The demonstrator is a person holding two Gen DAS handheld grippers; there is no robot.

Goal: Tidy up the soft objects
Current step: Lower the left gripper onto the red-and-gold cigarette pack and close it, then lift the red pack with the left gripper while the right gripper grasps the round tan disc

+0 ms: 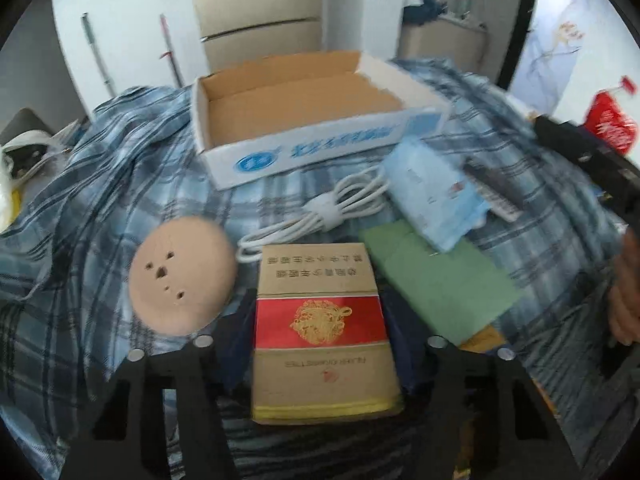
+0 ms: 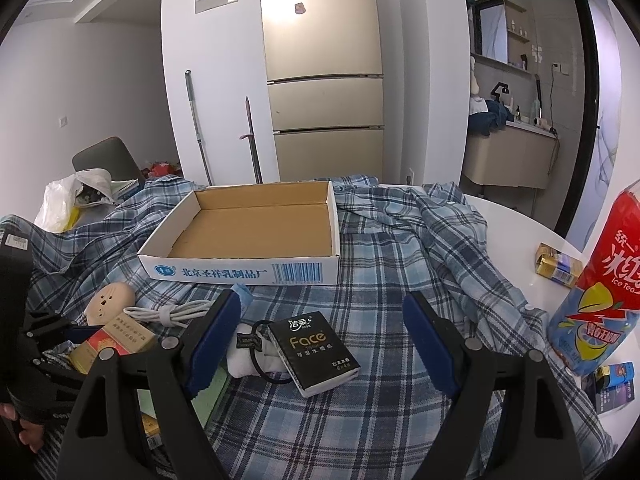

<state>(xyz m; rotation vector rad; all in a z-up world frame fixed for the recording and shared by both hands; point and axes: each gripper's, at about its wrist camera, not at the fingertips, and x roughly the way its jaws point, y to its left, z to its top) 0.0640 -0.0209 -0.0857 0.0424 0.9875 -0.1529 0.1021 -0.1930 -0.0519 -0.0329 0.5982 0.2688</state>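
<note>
My left gripper (image 1: 322,336) is shut on a gold and red cigarette pack (image 1: 322,332), held just above the plaid cloth; it also shows in the right wrist view (image 2: 110,346). An empty white cardboard box (image 1: 304,152) stands behind, also in the right wrist view (image 2: 248,240). My right gripper (image 2: 322,320) is open above a black Face tissue pack (image 2: 314,354) with a white rolled sock and black hair tie (image 2: 256,354) beside it. A beige round sponge (image 1: 182,276), a white coiled cable (image 1: 320,212) and a blue mask pack (image 1: 434,192) lie near the box.
A green notebook (image 1: 436,280) lies right of the cigarette pack. A red Ice Tea bottle (image 2: 600,288), a gold box (image 2: 558,266) and small packs (image 2: 614,386) stand at the table's right. Plastic bags (image 2: 64,200) sit far left. A fridge (image 2: 324,80) stands behind.
</note>
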